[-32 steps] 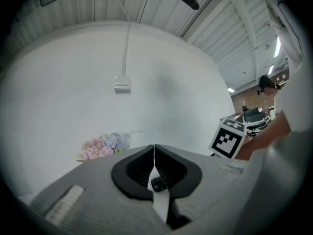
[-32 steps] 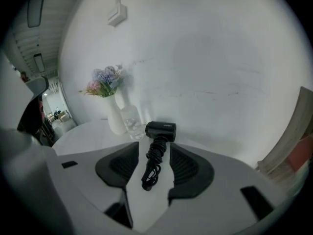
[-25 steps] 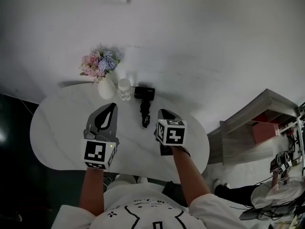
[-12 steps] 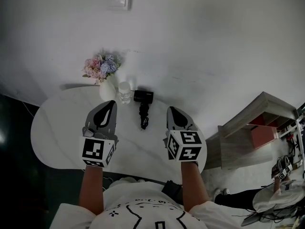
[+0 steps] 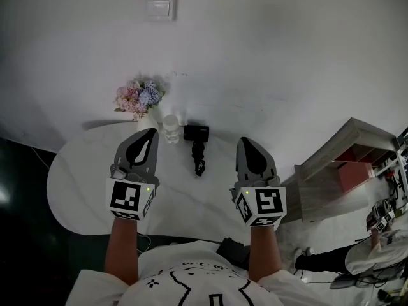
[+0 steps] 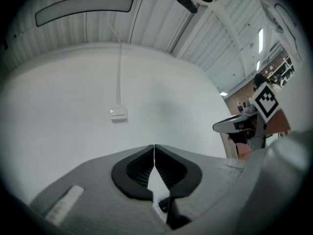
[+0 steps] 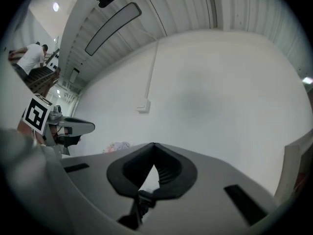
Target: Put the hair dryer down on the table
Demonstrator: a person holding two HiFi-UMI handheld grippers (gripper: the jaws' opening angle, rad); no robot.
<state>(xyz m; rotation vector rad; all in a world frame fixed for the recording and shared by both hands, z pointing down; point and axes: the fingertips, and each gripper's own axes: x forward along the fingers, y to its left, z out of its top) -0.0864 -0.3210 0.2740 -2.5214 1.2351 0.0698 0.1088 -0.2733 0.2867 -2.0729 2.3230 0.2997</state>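
**Black hair dryer at rest on the white table, both grippers closed and empty**

Black against the pale top, the hair dryer [image 5: 197, 144] lies flat on the table [image 5: 83, 183] close to the far edge, about midway along it. Its blocky head sits toward the wall and its handle points back toward the near edge. Nothing grips it (it is clear of both tools on either side).

The left gripper [image 5: 150, 132] hovers over the table's left half, to the left of the dryer. In its own view the two dark pads meet at their tips with nothing caught between them, and only the white wall shows beyond. The right gripper [image 5: 246, 141] hangs by the right-hand edge, to the right of the dryer and apart from it. Its jaws are likewise pressed together on nothing. Each tool carries its marker cube at the back, just ahead of the person's bare forearms.

Along the far edge, left of the dryer, a white vase [image 5: 141, 121] holds pink and lilac flowers [image 5: 139, 95]. A small clear jar [image 5: 170, 129] stands between the vase and the dryer's head, just beside both. A wall switch [image 5: 159, 6] is fixed high on the wall behind. A wooden shelf unit [image 5: 344, 161] stands off the table's right end.
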